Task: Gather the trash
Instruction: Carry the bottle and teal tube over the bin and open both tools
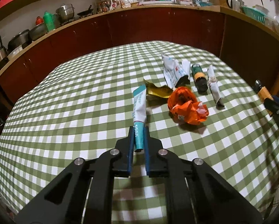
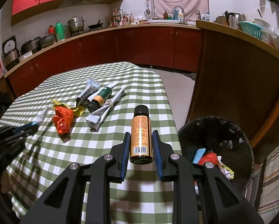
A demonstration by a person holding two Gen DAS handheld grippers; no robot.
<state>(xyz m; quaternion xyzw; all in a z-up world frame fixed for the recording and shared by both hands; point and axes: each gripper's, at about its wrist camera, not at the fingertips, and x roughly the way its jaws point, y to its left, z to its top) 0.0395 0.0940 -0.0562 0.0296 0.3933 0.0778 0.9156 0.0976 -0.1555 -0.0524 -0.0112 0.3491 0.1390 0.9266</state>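
My left gripper [image 1: 139,130] is shut on the teal end of a white and teal tube [image 1: 139,110], which sticks forward over the checked table [image 1: 64,112]. In the right wrist view that tube [image 2: 40,117] shows at the far left, held by the left gripper [image 2: 30,127]. My right gripper [image 2: 141,137] is shut on an orange-labelled bottle with a black cap [image 2: 141,136], held near the table's right edge beside the bin [image 2: 214,141]. On the cloth lie an orange crumpled bag [image 1: 186,108], a yellow wrapper [image 1: 156,90], a white torn pack [image 1: 174,71], a green bottle [image 1: 199,76] and a rolled white wrapper [image 1: 215,85].
A black-lined bin [image 2: 238,130] stands on the floor right of the table with scraps inside. A wooden counter [image 2: 232,74] rises behind it. Dark red kitchen cabinets [image 1: 139,28] with pots and bottles on top run along the back.
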